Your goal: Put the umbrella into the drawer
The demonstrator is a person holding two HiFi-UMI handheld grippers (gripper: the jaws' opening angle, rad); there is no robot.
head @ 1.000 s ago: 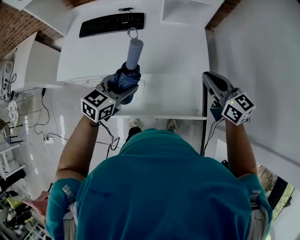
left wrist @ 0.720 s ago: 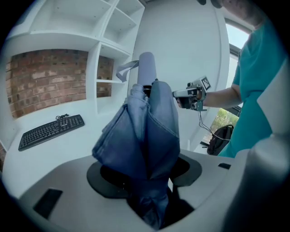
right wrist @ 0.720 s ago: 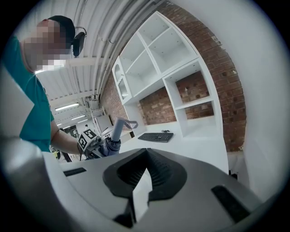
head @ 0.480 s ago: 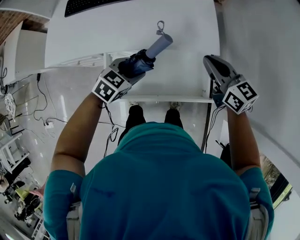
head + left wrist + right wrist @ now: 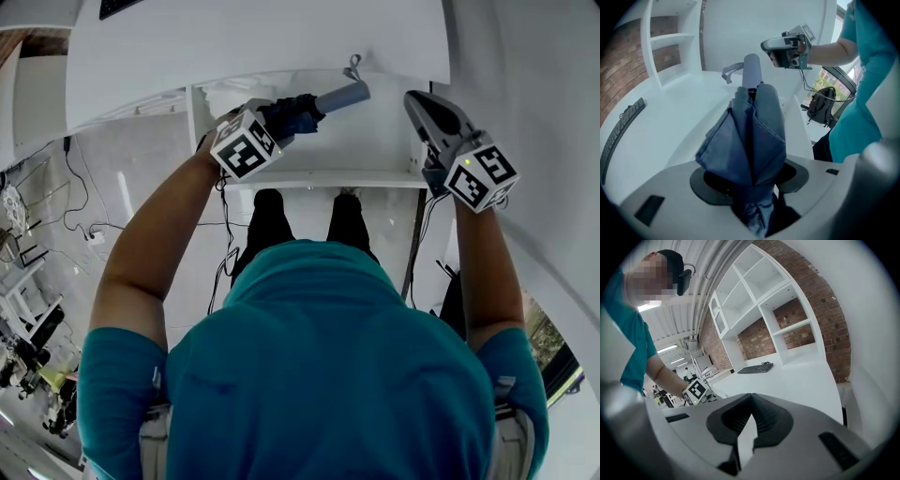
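**Head view, looking steeply down over a person in a teal shirt.** The left gripper, upper left of centre, is clamped on the folded dark-blue canopy of the umbrella. The left gripper view shows both pads pressed into the bunched fabric. The umbrella runs left to right across the frame. Its grey handle points toward the right and ends in a wrist strap. The umbrella sits over the open drawer, which is pulled out from under the white desk in the upper centre of the frame. Whether it touches the drawer floor cannot be told. The right gripper, at the upper right, appears at the drawer's right edge, apart from the umbrella. In the right gripper view its 2 jaws meet at the tips with nothing between them. Each gripper carries 1 marker cube. Beyond the jaws, the right gripper view shows a black keyboard on the desk, white shelving and a brick wall.
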